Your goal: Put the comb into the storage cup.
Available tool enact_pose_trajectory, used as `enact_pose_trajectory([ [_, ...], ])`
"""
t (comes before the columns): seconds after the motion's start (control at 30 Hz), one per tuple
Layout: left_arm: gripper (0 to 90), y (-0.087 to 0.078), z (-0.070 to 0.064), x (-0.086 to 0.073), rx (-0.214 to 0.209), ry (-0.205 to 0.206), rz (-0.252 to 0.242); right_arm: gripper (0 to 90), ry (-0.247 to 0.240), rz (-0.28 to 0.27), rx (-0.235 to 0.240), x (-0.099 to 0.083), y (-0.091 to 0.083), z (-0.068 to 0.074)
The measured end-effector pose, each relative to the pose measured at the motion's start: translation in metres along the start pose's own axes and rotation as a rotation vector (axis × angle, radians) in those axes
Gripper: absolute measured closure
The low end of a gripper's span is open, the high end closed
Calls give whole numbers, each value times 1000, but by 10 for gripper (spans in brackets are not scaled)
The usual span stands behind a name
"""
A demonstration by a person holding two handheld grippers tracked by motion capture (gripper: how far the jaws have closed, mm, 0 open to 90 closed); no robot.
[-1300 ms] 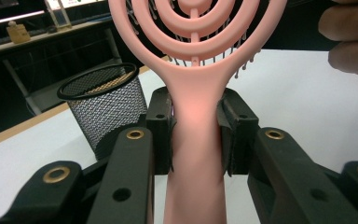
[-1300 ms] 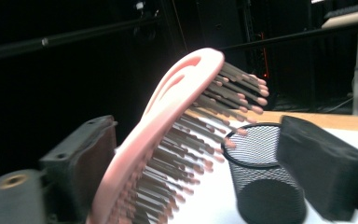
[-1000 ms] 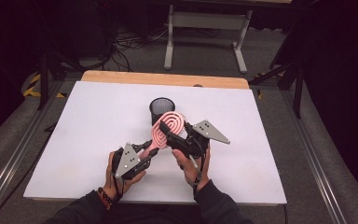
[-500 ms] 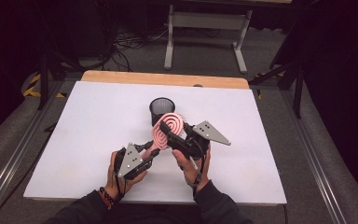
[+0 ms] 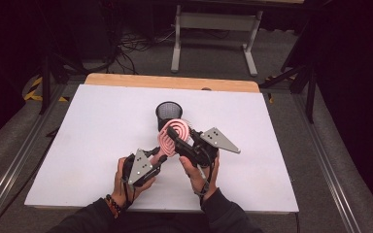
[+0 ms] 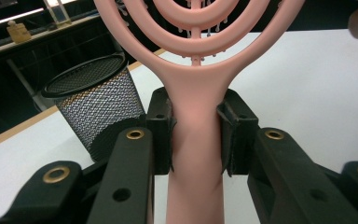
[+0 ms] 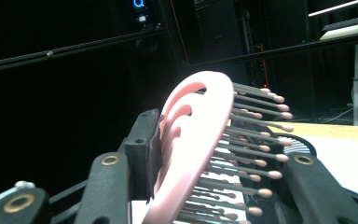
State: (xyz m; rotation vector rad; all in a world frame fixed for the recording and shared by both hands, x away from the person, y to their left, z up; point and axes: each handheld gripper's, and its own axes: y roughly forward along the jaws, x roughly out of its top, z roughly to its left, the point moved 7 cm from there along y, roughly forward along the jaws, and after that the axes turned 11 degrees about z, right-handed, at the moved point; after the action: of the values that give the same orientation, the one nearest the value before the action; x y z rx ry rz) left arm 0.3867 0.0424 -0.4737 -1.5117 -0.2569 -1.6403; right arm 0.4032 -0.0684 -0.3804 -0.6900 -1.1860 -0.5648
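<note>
Both tools are pinching the pink hairbrush [image 5: 174, 136]: left tool [image 6: 196, 135] gripping the handle, right tool [image 7: 214, 154] clamping the head; placing into the mesh cup [image 5: 168, 113] on the bench [image 5: 77, 141] is pending

Bright white tabletop, dark surroundings, soft focus

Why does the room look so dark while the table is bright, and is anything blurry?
High view: the white table is lit, the floor behind dim. Left gripper view: the pink brush is sharp and evenly lit. Right gripper view: black background, near bristles slightly soft.
</note>
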Motion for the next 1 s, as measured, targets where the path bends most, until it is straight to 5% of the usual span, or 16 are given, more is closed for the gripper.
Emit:
enact_pose_trajectory([
  [0.63,685,6,0,-4,-8,7,39,627,-47,3,102,1,-6,19],
  [1.0,461,8,-3,-5,-38,32,58,631,-82,-5,117,5,-12,20],
])
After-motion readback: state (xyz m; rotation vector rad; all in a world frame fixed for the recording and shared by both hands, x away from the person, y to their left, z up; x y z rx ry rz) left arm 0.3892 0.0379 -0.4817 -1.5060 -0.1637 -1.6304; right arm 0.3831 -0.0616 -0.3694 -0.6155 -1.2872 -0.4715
